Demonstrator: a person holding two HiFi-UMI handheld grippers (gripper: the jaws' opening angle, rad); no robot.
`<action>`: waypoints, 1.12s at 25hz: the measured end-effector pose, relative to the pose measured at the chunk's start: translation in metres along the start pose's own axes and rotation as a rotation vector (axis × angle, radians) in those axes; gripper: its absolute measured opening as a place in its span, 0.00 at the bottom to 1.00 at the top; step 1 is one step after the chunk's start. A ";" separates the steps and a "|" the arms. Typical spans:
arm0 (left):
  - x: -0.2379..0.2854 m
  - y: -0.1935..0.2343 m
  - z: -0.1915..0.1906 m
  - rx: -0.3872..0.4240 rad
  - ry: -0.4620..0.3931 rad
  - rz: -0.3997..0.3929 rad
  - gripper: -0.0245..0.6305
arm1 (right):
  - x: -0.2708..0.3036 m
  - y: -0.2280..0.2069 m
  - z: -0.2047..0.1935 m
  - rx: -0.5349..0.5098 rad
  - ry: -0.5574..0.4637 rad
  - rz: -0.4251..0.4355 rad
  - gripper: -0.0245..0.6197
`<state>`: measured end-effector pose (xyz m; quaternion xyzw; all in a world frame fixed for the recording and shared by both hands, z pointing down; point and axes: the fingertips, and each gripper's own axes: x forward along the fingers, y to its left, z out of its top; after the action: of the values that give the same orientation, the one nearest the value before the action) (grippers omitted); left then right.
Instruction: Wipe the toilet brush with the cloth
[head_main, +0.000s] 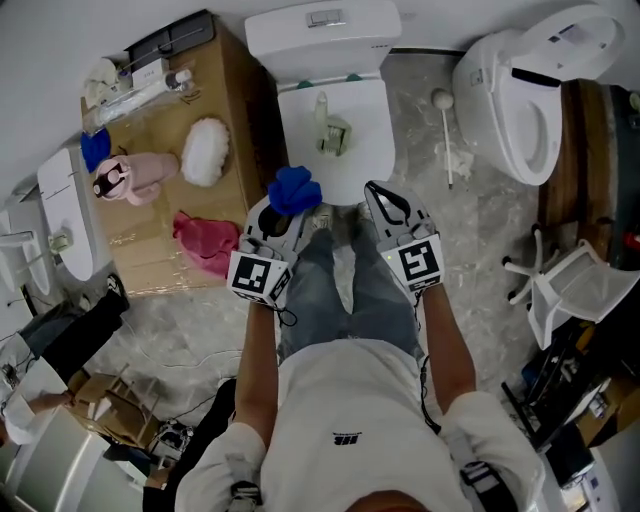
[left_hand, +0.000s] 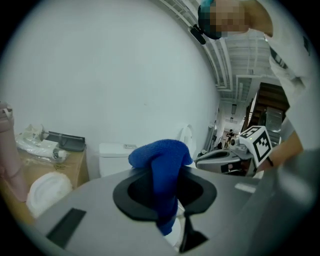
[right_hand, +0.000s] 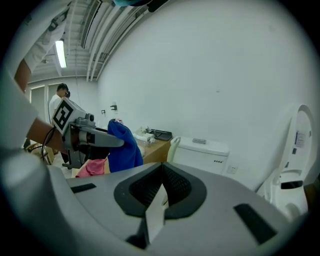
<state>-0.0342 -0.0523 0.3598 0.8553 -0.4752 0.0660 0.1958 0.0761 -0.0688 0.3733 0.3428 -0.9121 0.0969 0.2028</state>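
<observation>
My left hand-held gripper is clamped on the crumpled blue terry cloth. In the head view, the pale green plastic toilet brush sits on the closed white toilet lid, straight ahead and just beyond both tips. I judge it about equally near my right hand-held gripper. In the left gripper view the jaws pinch the cloth, which drapes over and down between them. In the right gripper view the jaws are fully together with nothing held. The brush handle rises ahead and slightly left, close to upright I think, in front of the white cistern.
</observation>
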 end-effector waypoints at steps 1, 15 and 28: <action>0.004 0.002 -0.004 0.000 0.002 0.003 0.18 | 0.004 -0.003 -0.005 -0.002 0.007 0.004 0.03; 0.059 0.032 -0.067 0.004 0.034 0.026 0.18 | 0.062 -0.029 -0.080 -0.024 0.062 0.047 0.04; 0.100 0.057 -0.136 0.013 0.120 0.026 0.18 | 0.132 -0.046 -0.151 -0.055 0.131 0.090 0.04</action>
<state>-0.0178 -0.1039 0.5298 0.8446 -0.4735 0.1228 0.2176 0.0624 -0.1322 0.5686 0.2886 -0.9138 0.1031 0.2667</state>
